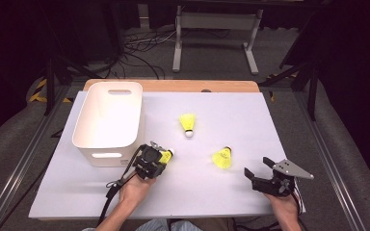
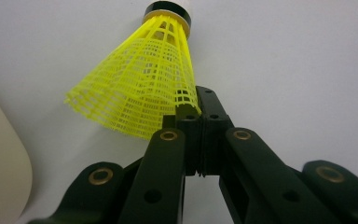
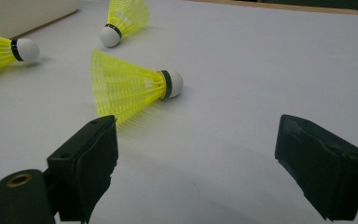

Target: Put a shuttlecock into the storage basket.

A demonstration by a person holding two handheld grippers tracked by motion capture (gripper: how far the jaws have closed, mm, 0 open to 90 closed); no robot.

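My left tool (image 2: 196, 112) clenched on the skirt rim of a yellow plastic-mesh shuttlecock (image 2: 144, 84), right tool (image 3: 196, 154) released — grasp made; next, I judge, a lift into the white plastic bin (image 1: 107, 115).

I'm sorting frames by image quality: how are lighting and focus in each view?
High view: table brightly lit, surroundings dark, soft detail. Left gripper view: shuttlecock mesh sharp, the near black fingers softer. Right gripper view: nearest shuttlecock slightly soft, faint shadow beneath; no harsh glare.
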